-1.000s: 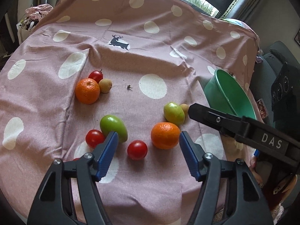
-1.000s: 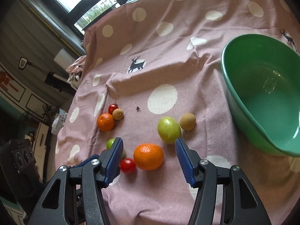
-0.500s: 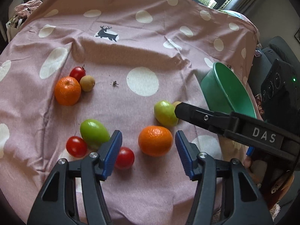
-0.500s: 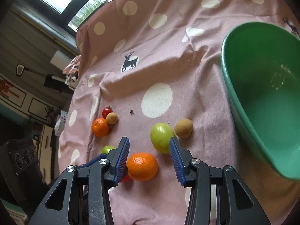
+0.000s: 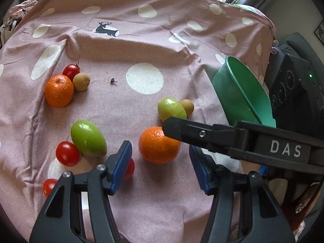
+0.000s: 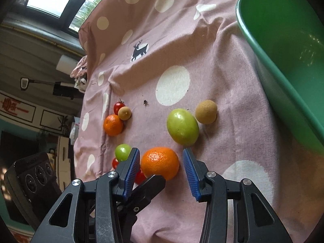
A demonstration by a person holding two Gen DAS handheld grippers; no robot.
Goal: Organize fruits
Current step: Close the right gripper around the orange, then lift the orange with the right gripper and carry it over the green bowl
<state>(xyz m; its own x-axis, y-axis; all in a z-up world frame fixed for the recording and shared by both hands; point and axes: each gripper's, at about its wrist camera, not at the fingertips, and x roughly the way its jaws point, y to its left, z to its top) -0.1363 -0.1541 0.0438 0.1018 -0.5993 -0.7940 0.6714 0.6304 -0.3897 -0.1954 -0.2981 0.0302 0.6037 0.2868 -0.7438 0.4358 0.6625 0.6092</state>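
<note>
Fruits lie on a pink dotted cloth (image 5: 141, 46). The near orange (image 5: 159, 144) (image 6: 160, 163) sits between the blue pads of both grippers. My left gripper (image 5: 160, 168) is open, just short of it. My right gripper (image 6: 162, 172) is open around the orange, its black finger crossing the left wrist view (image 5: 202, 134). Behind the orange lie a green fruit (image 6: 182, 129) and a small brown fruit (image 6: 206, 111). To the left are a second green fruit (image 5: 88, 138), red tomatoes (image 5: 67, 153) and a far orange (image 5: 59, 90). A green bowl (image 6: 283, 60) stands at the right.
A far tomato (image 5: 70, 70) and brown fruit (image 5: 81, 81) touch the far orange. A black speaker-like box (image 5: 291, 93) stands right of the bowl. The cloth folds in a ridge (image 5: 129, 40) behind the fruits. The cloth edge drops off near me.
Both grippers have moved forward toward the near orange. The right gripper's pads now sit on either side of it and have narrowed somewhat.
</note>
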